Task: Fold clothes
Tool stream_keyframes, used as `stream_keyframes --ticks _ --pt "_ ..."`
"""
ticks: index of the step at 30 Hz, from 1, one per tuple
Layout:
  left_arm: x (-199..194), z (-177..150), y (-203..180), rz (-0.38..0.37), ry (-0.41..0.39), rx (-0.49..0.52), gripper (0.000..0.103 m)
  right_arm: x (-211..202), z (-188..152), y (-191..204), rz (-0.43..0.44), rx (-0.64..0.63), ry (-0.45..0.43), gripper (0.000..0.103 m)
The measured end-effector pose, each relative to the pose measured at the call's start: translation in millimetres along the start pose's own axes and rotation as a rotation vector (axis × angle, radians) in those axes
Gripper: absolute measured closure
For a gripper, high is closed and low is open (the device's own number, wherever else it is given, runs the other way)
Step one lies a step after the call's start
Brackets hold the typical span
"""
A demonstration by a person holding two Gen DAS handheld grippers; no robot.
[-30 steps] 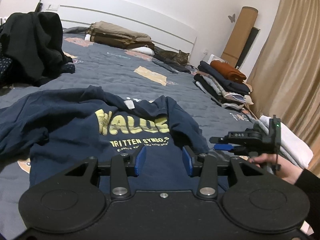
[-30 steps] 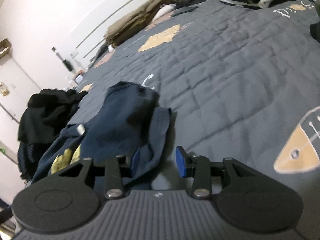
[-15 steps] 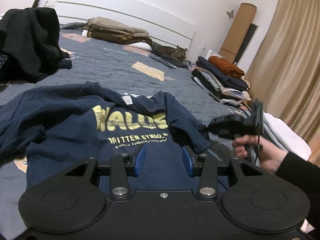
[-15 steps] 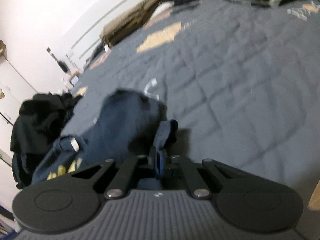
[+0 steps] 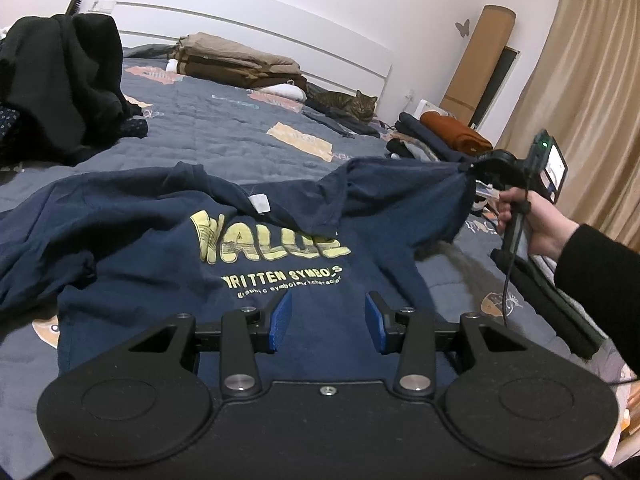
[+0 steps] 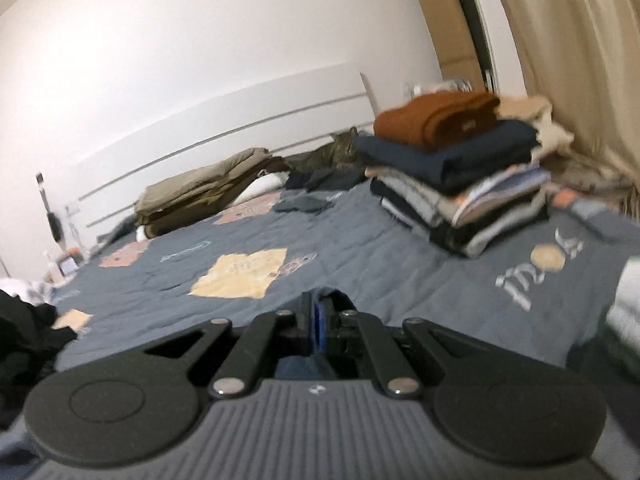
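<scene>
the navy t-shirt [image 5: 168,248] lies print side up on the grey quilted bed cover [image 5: 224,132], at the near edge of the bed. its yellow lettering reads upright from the left wrist view, so the hem is towards that camera and the collar, with its white label [image 5: 259,202], points away towards the headboard [image 5: 256,36]; the long axis runs from near to far along the bed. one sleeve is bunched in folds at the left of that view. the other sleeve [image 5: 404,192] is lifted off the cover and drawn out to the right, taut, its tip pinched in the right gripper [image 5: 474,170], whose jaws are clenched on the cloth; the right wrist view shows a sliver of blue fabric [image 6: 326,292] above its pressed-together pads. a hand [image 5: 528,220] in a dark sleeve holds that tool. the left gripper [image 5: 328,322] hovers over the shirt's lower part, jaws partly apart, with nothing between them. further off: a black heap of clothes [image 5: 60,80] at the left, folded beige bedding [image 5: 240,64], a tabby cat [image 5: 348,106] by the headboard, and a stack of folded clothes [image 6: 464,184] at the right.
</scene>
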State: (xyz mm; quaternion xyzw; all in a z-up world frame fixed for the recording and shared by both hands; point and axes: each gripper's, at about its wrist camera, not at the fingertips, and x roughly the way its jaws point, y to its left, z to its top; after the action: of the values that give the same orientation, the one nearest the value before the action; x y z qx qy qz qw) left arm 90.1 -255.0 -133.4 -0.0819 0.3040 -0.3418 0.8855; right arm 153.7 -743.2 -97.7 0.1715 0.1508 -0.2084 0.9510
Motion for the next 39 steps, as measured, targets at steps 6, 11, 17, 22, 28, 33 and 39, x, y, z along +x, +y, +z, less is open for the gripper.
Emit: stream_keyframes --ticks 6,11,17,22,28,33,39 --pt "1 -2 -4 -0.032 0.019 0.010 0.062 16 -10 0 -0.015 -0.073 0.067 0.092" --pt "1 -5 -14 -0.078 0.027 0.030 0.056 -19 -16 3 0.039 -0.107 0.124 0.063" --pt "0 -8 -31 -0.157 0.030 0.052 0.056 -107 -48 4 0.182 -0.135 0.261 0.062" --pt "0 -11 -47 -0.200 0.034 0.069 0.056 -201 -92 13 0.250 -0.227 0.315 0.062" --pt "-4 -18 -71 -0.240 0.036 0.121 0.056 -281 -128 13 0.249 -0.290 0.342 0.062" --pt "-7 -24 -85 -0.268 0.039 0.149 0.056 -306 -160 6 0.224 -0.330 0.405 0.062" --pt "-11 -40 -100 -0.307 0.068 0.183 0.055 -321 -191 5 0.197 -0.385 0.417 0.062"
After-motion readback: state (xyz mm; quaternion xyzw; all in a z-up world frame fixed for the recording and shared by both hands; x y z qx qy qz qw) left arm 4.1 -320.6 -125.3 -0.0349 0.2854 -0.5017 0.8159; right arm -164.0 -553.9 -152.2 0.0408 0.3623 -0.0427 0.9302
